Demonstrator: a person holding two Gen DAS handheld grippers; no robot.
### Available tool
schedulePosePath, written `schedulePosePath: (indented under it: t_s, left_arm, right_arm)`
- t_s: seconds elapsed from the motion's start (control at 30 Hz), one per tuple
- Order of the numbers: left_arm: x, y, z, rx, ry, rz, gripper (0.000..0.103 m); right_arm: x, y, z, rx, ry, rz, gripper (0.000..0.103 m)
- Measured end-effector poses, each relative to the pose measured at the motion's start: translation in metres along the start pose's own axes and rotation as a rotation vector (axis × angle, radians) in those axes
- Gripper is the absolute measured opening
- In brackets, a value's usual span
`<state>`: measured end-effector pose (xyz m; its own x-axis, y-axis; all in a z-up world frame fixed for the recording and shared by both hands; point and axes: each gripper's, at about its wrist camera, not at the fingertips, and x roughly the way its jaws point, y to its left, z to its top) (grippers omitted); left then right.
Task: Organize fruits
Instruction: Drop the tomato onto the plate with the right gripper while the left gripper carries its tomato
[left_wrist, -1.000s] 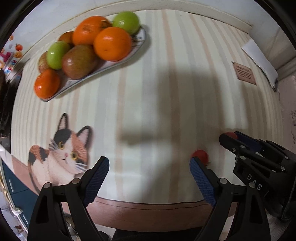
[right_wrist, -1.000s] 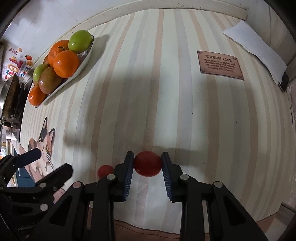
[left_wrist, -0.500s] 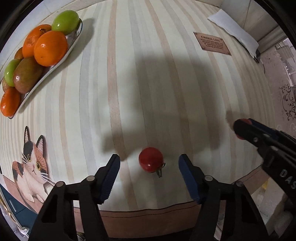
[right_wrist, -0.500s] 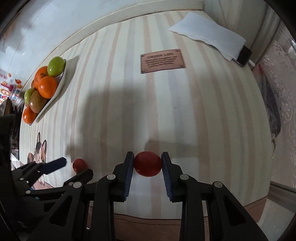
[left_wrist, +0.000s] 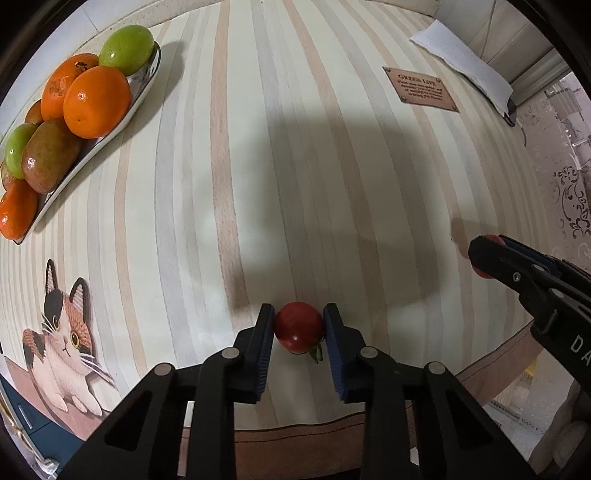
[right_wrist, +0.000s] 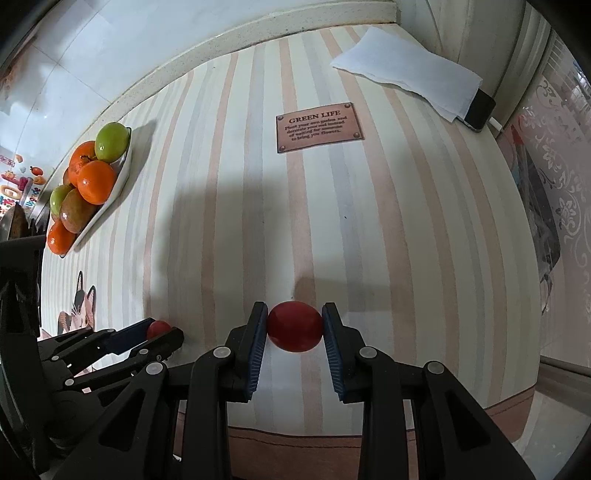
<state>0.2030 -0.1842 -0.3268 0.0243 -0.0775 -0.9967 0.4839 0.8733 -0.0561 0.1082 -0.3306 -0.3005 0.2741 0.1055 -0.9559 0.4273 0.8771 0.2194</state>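
This looks like a home, most likely a kitchen or dining corner. A table (right_wrist: 369, 229) is covered with a striped cloth in soft pastel bands, printed with a cartoon cat (left_wrist: 62, 339) and a small sign (right_wrist: 319, 126) reading "GREEN LIFE". A white dish (left_wrist: 146, 85) near the far edge holds a heap of oranges (left_wrist: 96, 101) and green fruit. A folded white towel (right_wrist: 406, 75) lies by the wall, and a lace-patterned covering (right_wrist: 561, 192) hangs at the right. Colourful magnets (right_wrist: 22, 181) at the left and pale wall tiles (right_wrist: 92, 55) behind add to the domestic look.
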Motion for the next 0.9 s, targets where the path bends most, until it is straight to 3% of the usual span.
schedulePosePath:
  t_s: [0.2, 0.4, 0.63, 0.8, 0.9]
  left_arm:
    - [-0.019, 0.025, -0.01, -0.046, -0.033, -0.02, 0.024]
    - [-0.054, 0.087, -0.015, -0.184, -0.092, -0.037, 0.024]
    - [-0.1, 0.184, 0.002, -0.36, -0.187, -0.021, 0.024]
    - [-0.112, 0.244, 0.033, -0.445, -0.202, -0.008, 0.024]
    - [-0.109, 0.269, 0.048, -0.463, -0.183, -0.013, 0.024]
  right_arm:
    - [-0.009, 0.016, 0.008, -0.018, -0.018, 0.025, 0.033]
    - [-0.013, 0.064, 0.023, -0.087, -0.03, 0.115, 0.033]
    - [0.015, 0.145, 0.055, -0.077, 0.007, 0.374, 0.033]
    - [0.057, 0.181, 0.076, 0.121, 0.108, 0.616, 0.033]
    - [0.073, 0.193, 0.084, 0.2, 0.126, 0.66, 0.033]
